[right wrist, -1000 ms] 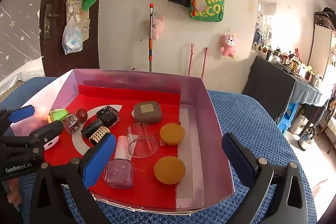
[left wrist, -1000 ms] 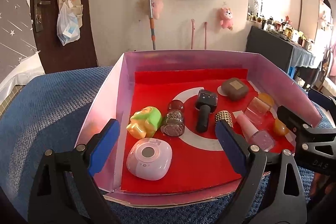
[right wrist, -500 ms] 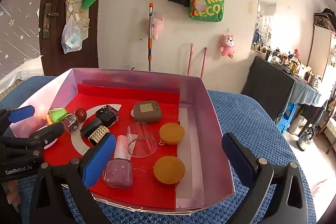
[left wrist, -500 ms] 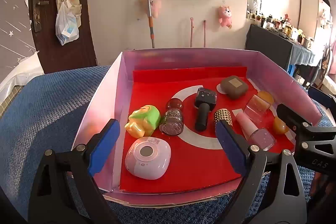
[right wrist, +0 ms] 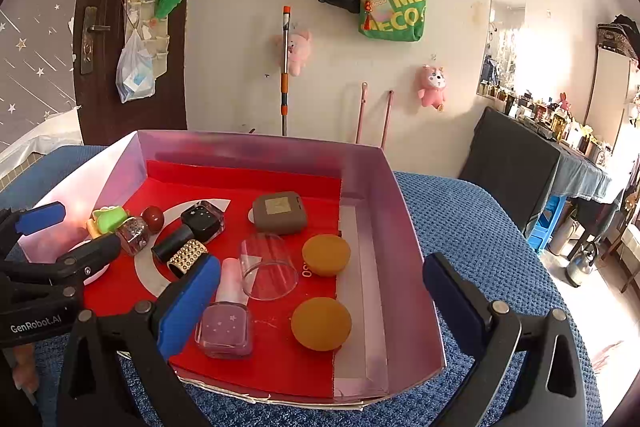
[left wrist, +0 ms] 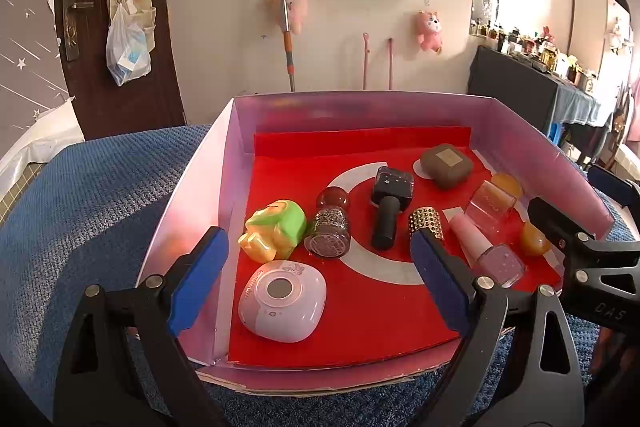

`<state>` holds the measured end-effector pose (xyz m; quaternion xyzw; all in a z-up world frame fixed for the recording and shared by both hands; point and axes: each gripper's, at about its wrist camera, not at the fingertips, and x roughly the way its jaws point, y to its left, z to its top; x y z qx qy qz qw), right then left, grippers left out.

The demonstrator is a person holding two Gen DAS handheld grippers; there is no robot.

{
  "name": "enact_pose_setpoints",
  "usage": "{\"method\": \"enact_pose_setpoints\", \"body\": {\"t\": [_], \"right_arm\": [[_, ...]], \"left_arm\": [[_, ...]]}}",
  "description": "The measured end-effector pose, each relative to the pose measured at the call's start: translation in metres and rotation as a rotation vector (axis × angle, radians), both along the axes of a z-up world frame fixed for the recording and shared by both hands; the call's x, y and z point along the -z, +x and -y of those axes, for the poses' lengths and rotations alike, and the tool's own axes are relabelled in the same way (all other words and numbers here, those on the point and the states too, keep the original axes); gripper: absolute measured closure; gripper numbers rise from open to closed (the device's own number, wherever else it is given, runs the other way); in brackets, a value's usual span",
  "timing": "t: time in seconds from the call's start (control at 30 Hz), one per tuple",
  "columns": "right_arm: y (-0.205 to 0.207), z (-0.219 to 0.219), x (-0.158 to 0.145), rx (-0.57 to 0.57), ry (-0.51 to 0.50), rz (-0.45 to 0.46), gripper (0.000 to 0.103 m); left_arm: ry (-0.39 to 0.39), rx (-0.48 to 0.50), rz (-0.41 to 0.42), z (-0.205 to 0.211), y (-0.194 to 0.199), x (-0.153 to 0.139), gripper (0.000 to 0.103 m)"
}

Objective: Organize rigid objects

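Two hand-held grippers hover at the near edge of a shallow pink-walled cardboard box w/ red floor [left wrist: 240,131], which sits on a blue textured tablecloth [left wrist: 88,187]. Left gripper [left wrist: 320,283], jaws spread wide & holding nothing, frames the box's near-left corner; its left blue pad is outside the box wall, its right pad over the red floor. Right gripper [right wrist: 320,299], jaws likewise spread & empty, straddles the box's near-right wall.

Inside the box, near-left: a rounded white-and-lilac plastic case w/ grey round button [left wrist: 282,301]. Just behind it lies a green-and-yellow toy figure [left wrist: 274,233], beside a clear glitter bottle w/ dark-red ball cap [left wrist: 330,227]. At centre, a black square nail-polish bottle w/ black cap [left wrist: 390,199] lies on its side; near it a gold studded cap [left wrist: 426,223]. A pink nail-polish bottle w/ pale pink cap [right wrist: 228,315] lies at front, next to a clear tumbler on its side [right wrist: 268,271]. Two amber round discs [right wrist: 322,323] sit to the right; a grey-brown rounded case [right wrist: 280,213] is further back
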<state>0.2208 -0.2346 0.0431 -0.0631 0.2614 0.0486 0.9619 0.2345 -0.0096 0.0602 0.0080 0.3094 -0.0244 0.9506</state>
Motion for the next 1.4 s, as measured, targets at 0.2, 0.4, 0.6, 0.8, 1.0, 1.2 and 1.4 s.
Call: {"method": "enact_pose_setpoints", "body": {"t": [0.2, 0.4, 0.6, 0.8, 1.0, 1.2, 1.4], "right_arm": [[0.0, -0.0001, -0.0001, 0.0, 0.0, 0.0, 0.0], [0.0001, 0.0003, 0.0, 0.0, -0.001, 0.0, 0.0], [0.0002, 0.0003, -0.0001, 0.0, -0.001, 0.0, 0.0], [0.0005, 0.0013, 0.0005, 0.003, 0.0, 0.0, 0.0], [0.0005, 0.0013, 0.0004, 0.003, -0.001, 0.0, 0.0], [0.0006, 0.0018, 0.0006, 0.003, -0.002, 0.0, 0.0], [0.0005, 0.001, 0.0002, 0.003, -0.002, 0.0, 0.0]], "left_arm": [[0.0, 0.001, 0.0, -0.0001, 0.0, -0.0002, 0.01], [0.0, 0.0, 0.0, -0.0002, 0.0001, -0.0003, 0.01], [-0.001, -0.003, -0.003, -0.0031, -0.0003, 0.0015, 0.01], [-0.001, -0.002, -0.003, -0.0033, -0.0003, 0.0014, 0.01], [-0.001, -0.002, -0.003, -0.0031, -0.0001, 0.0011, 0.01], [0.0, -0.002, -0.004, -0.003, -0.0001, 0.0009, 0.01], [-0.001, -0.002, -0.003, -0.0031, 0.0, 0.0008, 0.01]]}}
